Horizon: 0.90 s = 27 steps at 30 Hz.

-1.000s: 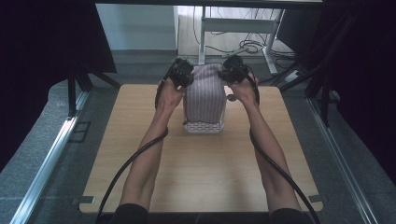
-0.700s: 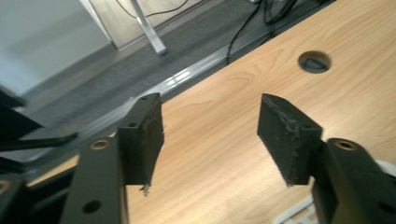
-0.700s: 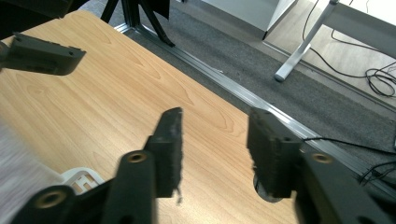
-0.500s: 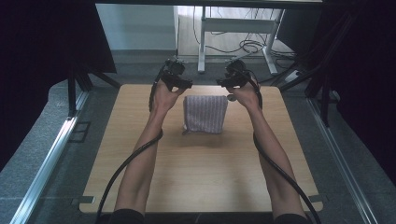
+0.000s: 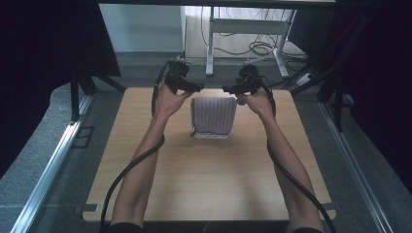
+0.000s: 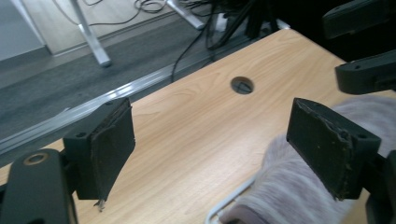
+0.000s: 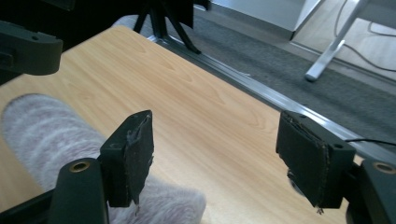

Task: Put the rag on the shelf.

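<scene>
— Stage of the work? Folded towel point(image 5: 213, 115) flat on the table point(image 5: 209, 184), white edge peeking out at its near end. Looks like the fold is done and let go; perhaps one more fold or a smoothing left, though hard to judge.

— And the hands? Left gripper point(image 5: 193, 87) and right gripper point(image 5: 230, 89) raised at the towel's far corners, tips turned toward each other, forearms stretched forward over the table.

— Jaws? Spread wide on both, nothing between them. In the left gripper view, towel point(image 6: 299, 186) just beyond the right-hand pad point(image 6: 327, 144), bare wood between the pads. In the right gripper view, towel point(image 7: 51, 135) behind and below the left-hand pad point(image 7: 135, 154), apart from it.

— Contact? None apparent; both grippers clear of the cloth.
</scene>
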Motion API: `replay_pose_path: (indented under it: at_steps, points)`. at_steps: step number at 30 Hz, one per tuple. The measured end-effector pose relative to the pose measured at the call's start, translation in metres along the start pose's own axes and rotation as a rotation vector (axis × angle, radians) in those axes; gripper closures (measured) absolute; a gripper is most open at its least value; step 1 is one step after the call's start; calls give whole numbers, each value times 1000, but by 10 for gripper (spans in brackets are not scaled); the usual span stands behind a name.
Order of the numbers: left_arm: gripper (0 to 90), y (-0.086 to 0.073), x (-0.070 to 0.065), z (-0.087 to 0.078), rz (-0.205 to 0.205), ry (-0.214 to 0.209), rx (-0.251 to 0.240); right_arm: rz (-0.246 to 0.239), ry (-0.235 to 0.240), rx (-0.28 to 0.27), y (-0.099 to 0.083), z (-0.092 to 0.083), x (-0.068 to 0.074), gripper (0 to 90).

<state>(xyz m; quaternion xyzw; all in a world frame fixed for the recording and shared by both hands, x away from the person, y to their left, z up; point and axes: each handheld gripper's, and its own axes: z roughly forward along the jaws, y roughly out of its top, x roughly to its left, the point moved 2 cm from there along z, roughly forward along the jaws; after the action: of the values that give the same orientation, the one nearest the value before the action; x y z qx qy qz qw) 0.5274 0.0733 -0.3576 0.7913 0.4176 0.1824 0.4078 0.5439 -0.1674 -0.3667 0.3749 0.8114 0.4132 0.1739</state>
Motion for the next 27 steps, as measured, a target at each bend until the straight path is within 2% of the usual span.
replay_pose_path:
  at_steps: [3,5,12,13,19,22,27]
  points:
    - [140,-1,-2,-4,-3,-36,-2,7,12,1,-1,-2,1,251]
    - [132,-3,-4,-8,14,-58,-2,5,24,-3,-4,-7,4,223]
    - [120,-9,-8,-14,50,-77,-5,15,63,-33,-10,-16,13,145]
    - [119,-11,-9,-15,57,-76,-2,10,79,-34,-12,-19,17,141]
    - [113,-25,-13,-24,96,-69,-5,-13,102,-18,-24,-24,28,119]
    - [112,-35,-16,-28,125,-49,12,-22,102,-11,-29,-25,31,100]
    - [112,-46,-20,-34,139,-47,12,-49,104,-7,-39,-32,40,73]
